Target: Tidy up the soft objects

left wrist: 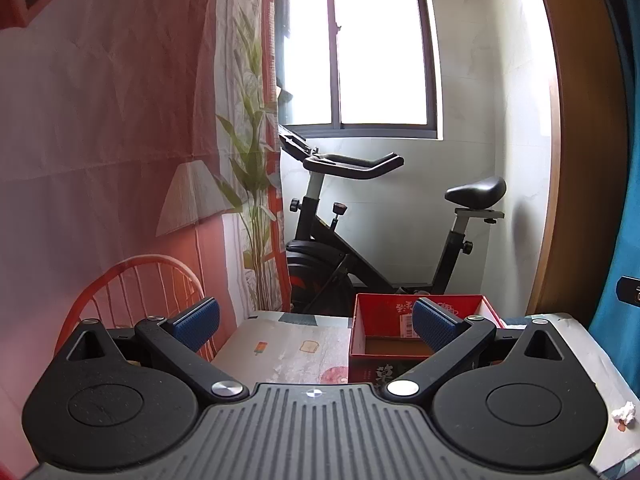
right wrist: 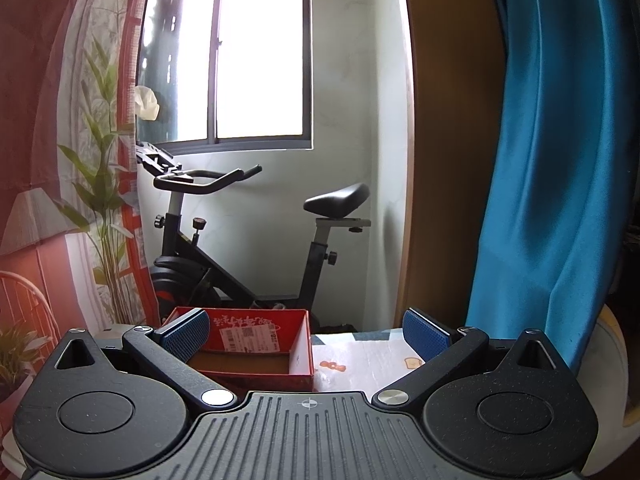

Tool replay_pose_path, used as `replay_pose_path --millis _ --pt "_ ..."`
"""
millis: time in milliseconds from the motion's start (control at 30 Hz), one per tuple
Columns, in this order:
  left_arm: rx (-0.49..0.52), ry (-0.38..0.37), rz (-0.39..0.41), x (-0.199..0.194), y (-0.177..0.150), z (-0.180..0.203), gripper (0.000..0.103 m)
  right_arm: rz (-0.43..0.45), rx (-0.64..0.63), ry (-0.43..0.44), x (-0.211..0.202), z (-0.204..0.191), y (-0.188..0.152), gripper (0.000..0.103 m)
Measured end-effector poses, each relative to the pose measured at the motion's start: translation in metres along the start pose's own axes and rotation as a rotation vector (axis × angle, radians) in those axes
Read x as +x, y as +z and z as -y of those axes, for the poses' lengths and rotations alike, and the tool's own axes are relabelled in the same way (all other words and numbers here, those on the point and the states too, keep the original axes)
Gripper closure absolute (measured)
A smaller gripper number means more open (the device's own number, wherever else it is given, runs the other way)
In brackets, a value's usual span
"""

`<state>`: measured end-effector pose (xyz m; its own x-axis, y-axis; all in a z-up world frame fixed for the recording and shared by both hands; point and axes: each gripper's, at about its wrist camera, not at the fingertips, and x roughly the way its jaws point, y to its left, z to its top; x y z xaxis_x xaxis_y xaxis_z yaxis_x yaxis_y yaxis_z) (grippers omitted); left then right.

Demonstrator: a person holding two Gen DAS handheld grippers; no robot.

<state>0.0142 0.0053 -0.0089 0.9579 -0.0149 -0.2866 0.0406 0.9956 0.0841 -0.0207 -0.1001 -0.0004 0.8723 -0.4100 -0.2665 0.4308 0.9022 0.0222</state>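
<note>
A red cardboard box [left wrist: 384, 312] with an open top stands on the patterned tablecloth [left wrist: 288, 352]; its inside looks bare. My left gripper [left wrist: 316, 326] hovers above the table, open, with nothing between its blue pads [left wrist: 200, 322]; the box lies ahead and to its right. In the right wrist view the same red box [right wrist: 260, 376] sits ahead and left. My right gripper [right wrist: 306, 338] is open too and holds nothing. A small crumpled white wad [left wrist: 624, 414] lies at the table's right edge in the left wrist view.
Behind the table stands a black exercise bike [left wrist: 360, 240] under a window [left wrist: 380, 48]. A printed backdrop [left wrist: 100, 120] with a plant and chair hangs at left. A wooden door [right wrist: 448, 140] and a blue curtain [right wrist: 560, 140] are at right.
</note>
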Motion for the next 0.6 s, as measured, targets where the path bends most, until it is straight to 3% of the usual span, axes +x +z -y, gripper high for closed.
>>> replay_pose_path --millis 400,600 --pt "-0.015 -0.001 -0.017 0.009 -0.002 -0.004 0.0 0.004 0.015 -0.007 -0.002 0.0 0.001 0.0" --pt "-0.04 -0.058 -0.026 0.028 -0.02 -0.011 0.0 0.035 0.05 0.01 0.004 0.005 -0.008 0.0"
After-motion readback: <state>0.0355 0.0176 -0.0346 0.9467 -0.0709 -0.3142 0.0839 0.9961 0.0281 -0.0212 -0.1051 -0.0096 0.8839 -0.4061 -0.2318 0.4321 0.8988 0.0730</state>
